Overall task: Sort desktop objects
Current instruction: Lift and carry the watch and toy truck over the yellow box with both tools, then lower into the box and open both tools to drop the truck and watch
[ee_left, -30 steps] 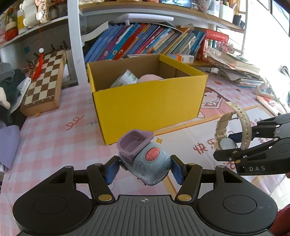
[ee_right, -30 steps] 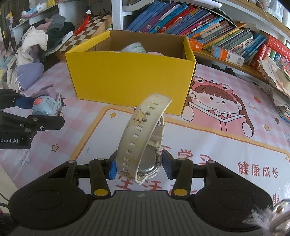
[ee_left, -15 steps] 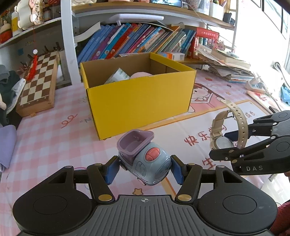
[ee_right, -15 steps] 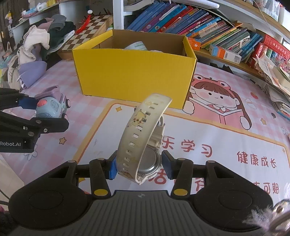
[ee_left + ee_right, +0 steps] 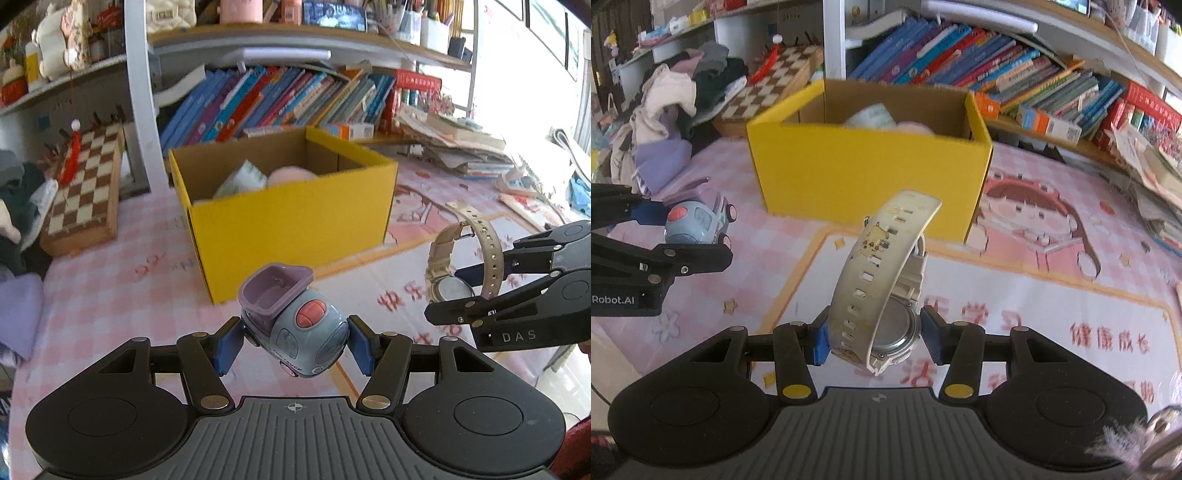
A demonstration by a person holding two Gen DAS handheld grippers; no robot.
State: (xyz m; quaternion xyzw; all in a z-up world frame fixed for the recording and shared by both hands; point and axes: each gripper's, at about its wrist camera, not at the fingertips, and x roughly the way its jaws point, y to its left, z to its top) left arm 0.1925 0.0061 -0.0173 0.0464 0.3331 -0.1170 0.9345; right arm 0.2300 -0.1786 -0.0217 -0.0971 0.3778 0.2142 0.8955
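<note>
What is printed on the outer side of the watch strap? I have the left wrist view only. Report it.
Observer: From the right wrist view, the watch strap carries a small yellow cartoon figure near its upper end.
Operator: Now read me any marking on the side of the left gripper.
Observer: The left gripper, shut on the toy truck, reads "Robot.AI" in white on its black outer side.

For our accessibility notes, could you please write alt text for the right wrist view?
The right gripper clamps a cream wristwatch, strap arching upward, above a pink cartoon desk mat. Ahead stands an open yellow cardboard box before shelved books; at left, the left gripper holds a blue toy truck.
</note>
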